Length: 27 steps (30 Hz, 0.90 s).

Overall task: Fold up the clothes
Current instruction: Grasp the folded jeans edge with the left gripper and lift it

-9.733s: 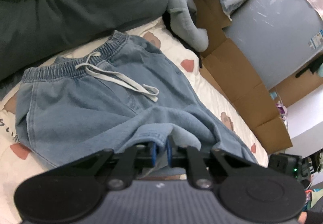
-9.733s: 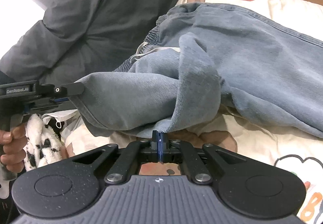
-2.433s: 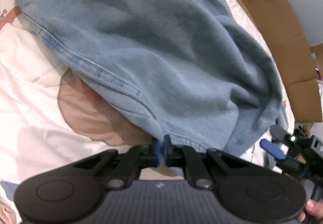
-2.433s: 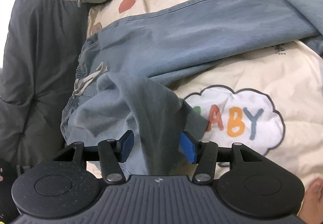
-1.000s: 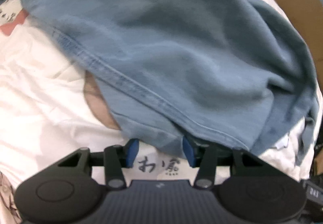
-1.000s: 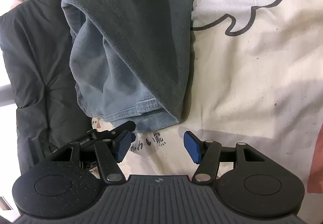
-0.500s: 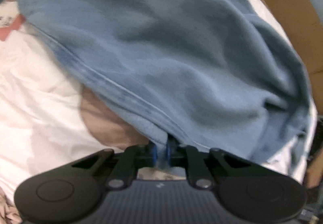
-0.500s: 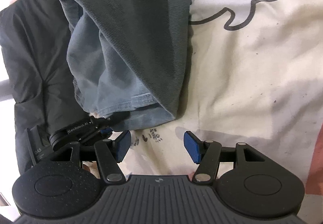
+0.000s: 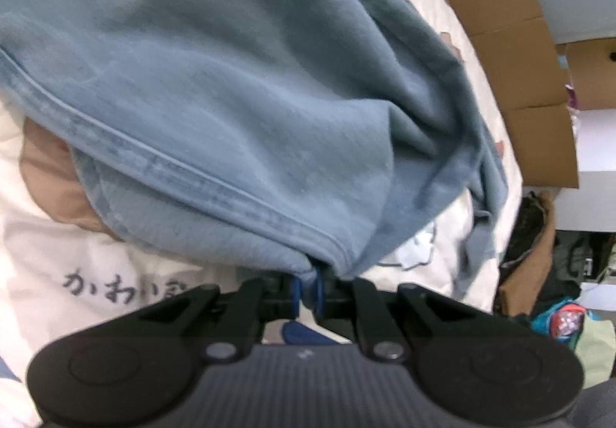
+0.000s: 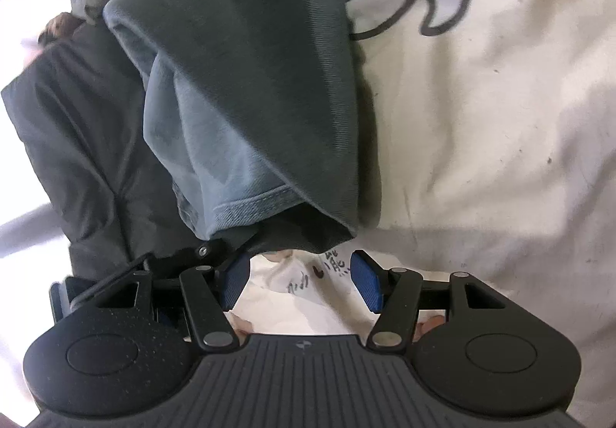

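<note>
Jeans [image 9: 231,89] hem clamped in left gripper [image 9: 307,287], jaws just closed; right gripper [image 10: 300,283] jaws apart, empty. Other corner to be pinched before lifting.

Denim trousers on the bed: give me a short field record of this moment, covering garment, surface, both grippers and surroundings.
garment: blue denim trousers, bunched, hem end toward the cameras
surface: cream printed bedsheet
left gripper: jaws have just been closing; pinched shut on the hem edge
right gripper: open, nothing between the pads, just short of the hem
dark grey quilt: beside the trousers
cardboard: along the bed's far edge
</note>
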{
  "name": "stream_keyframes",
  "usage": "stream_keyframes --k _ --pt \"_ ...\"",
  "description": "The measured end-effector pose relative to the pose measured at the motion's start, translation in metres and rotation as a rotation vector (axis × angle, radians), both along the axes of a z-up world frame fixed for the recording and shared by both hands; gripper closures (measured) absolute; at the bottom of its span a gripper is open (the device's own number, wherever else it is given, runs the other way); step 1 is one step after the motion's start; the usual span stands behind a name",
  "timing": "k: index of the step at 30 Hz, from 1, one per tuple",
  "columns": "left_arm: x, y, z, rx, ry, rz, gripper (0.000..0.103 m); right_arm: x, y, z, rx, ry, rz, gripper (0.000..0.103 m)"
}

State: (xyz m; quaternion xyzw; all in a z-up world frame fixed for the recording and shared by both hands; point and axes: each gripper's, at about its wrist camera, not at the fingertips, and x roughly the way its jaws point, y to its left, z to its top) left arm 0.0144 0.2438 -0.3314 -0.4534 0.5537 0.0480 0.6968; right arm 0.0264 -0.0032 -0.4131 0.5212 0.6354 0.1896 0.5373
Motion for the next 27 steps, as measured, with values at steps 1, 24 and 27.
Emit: stream_keyframes --k 1,24,27 --pt "-0.002 0.0 0.0 -0.012 -0.004 0.008 0.096 -0.001 -0.001 -0.001 0.016 0.008 -0.013 0.038" --pt "0.017 -0.016 0.056 -0.117 -0.221 -0.094 0.103 0.008 -0.037 0.017 0.104 -0.007 -0.177 0.017" --pt "0.015 -0.012 0.057 -0.048 -0.188 -0.089 0.103 0.008 -0.046 0.021 0.06 -0.033 -0.175 0.017"
